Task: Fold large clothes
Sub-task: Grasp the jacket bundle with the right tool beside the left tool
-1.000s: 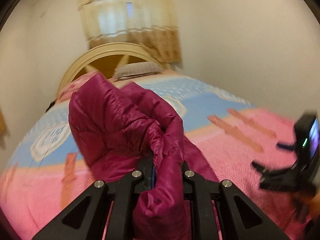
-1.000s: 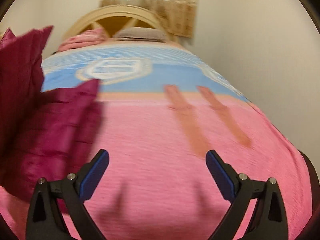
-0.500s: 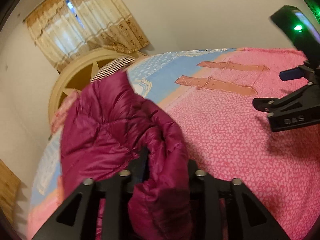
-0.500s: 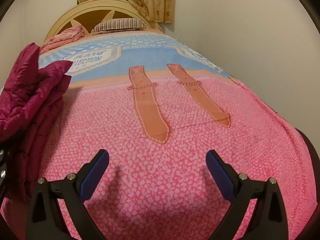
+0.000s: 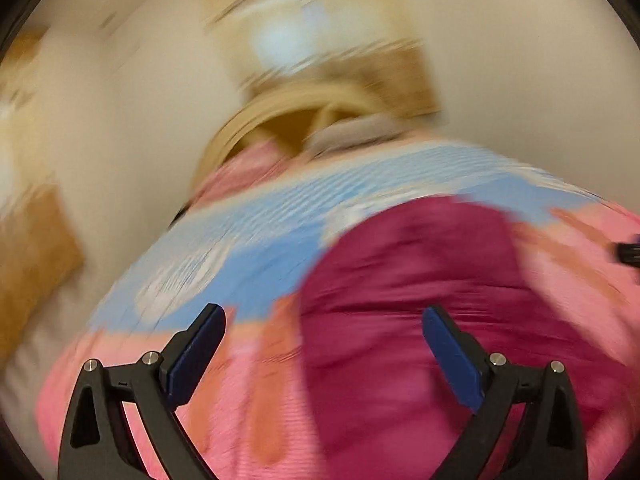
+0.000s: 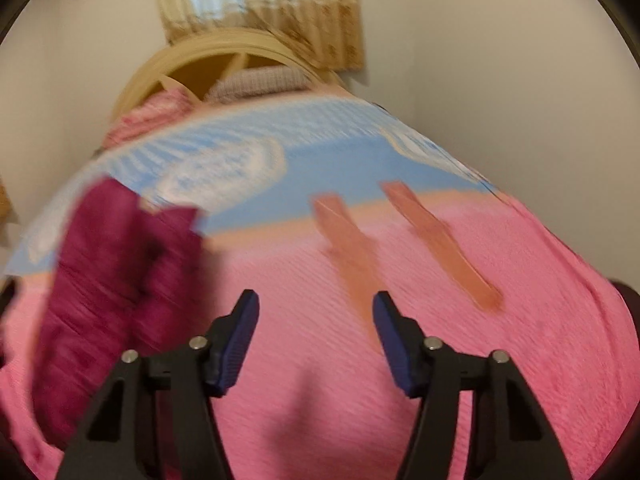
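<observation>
A magenta puffer jacket lies bunched on the pink and blue bedspread. My left gripper is open and empty, just in front of the jacket's near left edge. In the right wrist view the jacket lies at the left. My right gripper is open and empty above bare pink bedspread, to the right of the jacket. Both views are motion-blurred.
A curved wooden headboard with a grey pillow and a pink folded blanket stands at the far end. Curtains hang behind it. Walls flank the bed. Wooden furniture stands at the left.
My left gripper has opened and let go of the jacket, which now lies on the bed. My right gripper's jaws have narrowed but stay open. Both cameras are moving.
</observation>
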Motion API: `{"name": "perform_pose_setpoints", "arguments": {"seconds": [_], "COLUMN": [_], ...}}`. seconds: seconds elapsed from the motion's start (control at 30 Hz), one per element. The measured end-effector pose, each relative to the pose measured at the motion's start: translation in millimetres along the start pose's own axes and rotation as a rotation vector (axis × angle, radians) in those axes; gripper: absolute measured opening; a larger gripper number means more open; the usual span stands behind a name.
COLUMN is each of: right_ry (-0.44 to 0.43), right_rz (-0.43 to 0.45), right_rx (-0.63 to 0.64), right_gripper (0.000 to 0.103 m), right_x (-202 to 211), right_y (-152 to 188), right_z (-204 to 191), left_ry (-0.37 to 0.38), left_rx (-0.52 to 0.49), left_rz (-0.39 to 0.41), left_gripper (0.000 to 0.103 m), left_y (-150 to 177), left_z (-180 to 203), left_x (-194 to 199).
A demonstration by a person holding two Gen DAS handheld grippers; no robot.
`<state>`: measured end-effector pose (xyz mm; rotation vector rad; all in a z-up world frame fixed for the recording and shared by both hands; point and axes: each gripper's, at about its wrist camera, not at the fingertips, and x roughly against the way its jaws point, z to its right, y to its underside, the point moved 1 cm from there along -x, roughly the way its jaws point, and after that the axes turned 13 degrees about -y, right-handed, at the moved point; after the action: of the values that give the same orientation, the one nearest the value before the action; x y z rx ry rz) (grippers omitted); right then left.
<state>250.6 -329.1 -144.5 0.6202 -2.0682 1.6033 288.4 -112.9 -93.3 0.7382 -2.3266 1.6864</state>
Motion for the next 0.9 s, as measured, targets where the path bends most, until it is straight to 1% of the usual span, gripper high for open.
{"name": "perform_pose_setpoints", "arguments": {"seconds": [0.03, 0.07, 0.1, 0.17, 0.23, 0.27, 0.33, 0.4, 0.5, 0.53, 0.63, 0.73, 0.8, 0.9], "right_ry": [-0.034, -0.057, -0.086, -0.143, -0.173, -0.195, -0.211, -0.194, -0.142, -0.128, -0.111, -0.118, -0.119, -0.120], "right_rz": [0.017, 0.024, 0.034, 0.037, 0.025, 0.011, -0.011, -0.031, -0.075, -0.095, -0.127, -0.123, -0.107, -0.101], "right_rx": [0.008, 0.019, 0.036, 0.046, 0.045, 0.031, 0.010, -0.001, -0.034, -0.044, -0.082, -0.094, -0.085, -0.084], "right_gripper": [0.062, 0.062, 0.062, 0.062, 0.062, 0.062, 0.062, 0.062, 0.062, 0.062, 0.062, 0.062, 0.062, 0.062], "right_x": [-0.3, -1.7, -3.7, -12.0, -25.6, -34.2, -48.9, -66.8, -90.3, -97.6, -109.7, -112.5, -113.8, -116.3], "right_y": [-10.5, -18.4, -27.8, -41.2, -48.5, -51.0, -50.8, -43.1, -21.9, -12.6, 11.6, 21.7, 25.4, 29.8], "right_z": [-16.4, -30.4, -48.5, -75.9, -97.9, -107.4, -116.8, -118.1, -101.6, -94.8, -74.3, -65.9, -66.0, -65.9], "left_ry": [-0.027, -0.036, -0.028, 0.014, 0.031, 0.040, 0.052, 0.061, 0.067, 0.066, 0.072, 0.077, 0.073, 0.085], "left_rx": [0.046, 0.104, 0.151, 0.257, 0.297, 0.300, 0.294, 0.292, 0.262, 0.253, 0.197, 0.169, 0.171, 0.191], "left_rz": [-0.042, -0.083, -0.114, -0.185, -0.216, -0.218, -0.213, -0.209, -0.215, -0.221, -0.255, -0.275, -0.269, -0.284], "left_gripper": [0.099, 0.099, 0.099, 0.099, 0.099, 0.099, 0.099, 0.099, 0.099, 0.099, 0.099, 0.099, 0.099, 0.101], "left_y": [1.0, 1.8, 2.7, 4.8, 4.4, 3.4, -1.9, -6.5, -1.8, -2.4, 6.9, 18.5, 23.5, 28.7], "left_z": [-11.7, -22.7, -30.2, -43.3, -44.7, -41.7, -33.6, -24.5, -10.4, -6.6, 12.6, 26.2, 29.9, 30.3], "left_x": [-15.0, -28.9, -38.2, -55.4, -63.6, -63.1, -66.4, -70.5, -79.1, -87.8, -102.9, -112.1, -114.3, -120.1]}}
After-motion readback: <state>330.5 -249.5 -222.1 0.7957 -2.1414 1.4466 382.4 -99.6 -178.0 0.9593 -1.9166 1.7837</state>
